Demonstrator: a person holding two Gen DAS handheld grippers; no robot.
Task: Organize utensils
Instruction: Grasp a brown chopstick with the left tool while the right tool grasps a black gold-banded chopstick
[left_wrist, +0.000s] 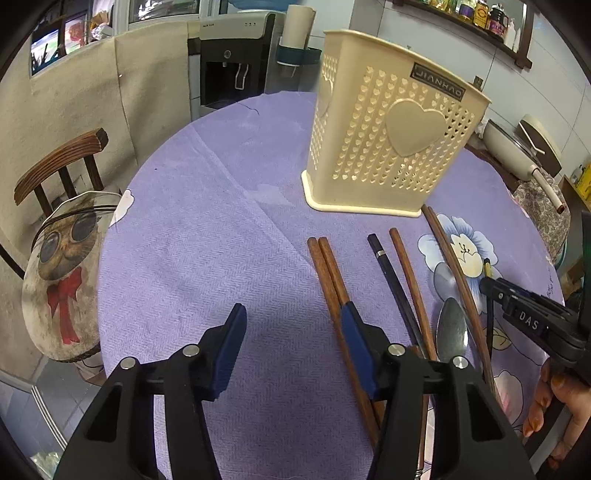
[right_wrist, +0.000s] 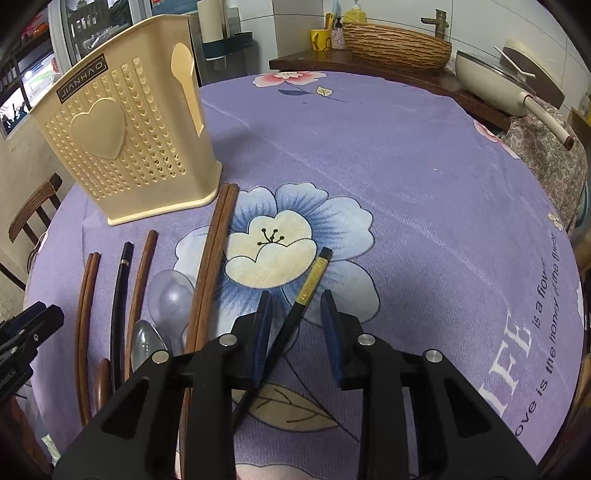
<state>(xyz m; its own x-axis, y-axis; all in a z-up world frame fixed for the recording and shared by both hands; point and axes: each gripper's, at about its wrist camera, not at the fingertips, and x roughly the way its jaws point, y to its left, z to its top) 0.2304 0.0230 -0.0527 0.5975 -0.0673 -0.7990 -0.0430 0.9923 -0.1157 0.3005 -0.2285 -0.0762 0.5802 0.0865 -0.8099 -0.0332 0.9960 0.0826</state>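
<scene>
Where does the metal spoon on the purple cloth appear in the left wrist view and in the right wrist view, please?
Left wrist view: the metal spoon lies lower right, among the chopsticks, just beyond the left gripper's right finger.
Right wrist view: the spoon's bowl shows lower left, partly hidden behind the right gripper.
Shared landmark: the cream utensil holder with its heart.

Round desk (right_wrist: 424, 177) under a purple flowered cloth (right_wrist: 369, 147), cream utensil holder (right_wrist: 122, 147) standing upright, chopsticks (right_wrist: 207, 266) and spoons (right_wrist: 171, 295) lying beside it

cream holder (right_wrist: 122, 147) upright | chopsticks (right_wrist: 212, 258), spoons (right_wrist: 171, 295) flat beside it on cloth
</scene>
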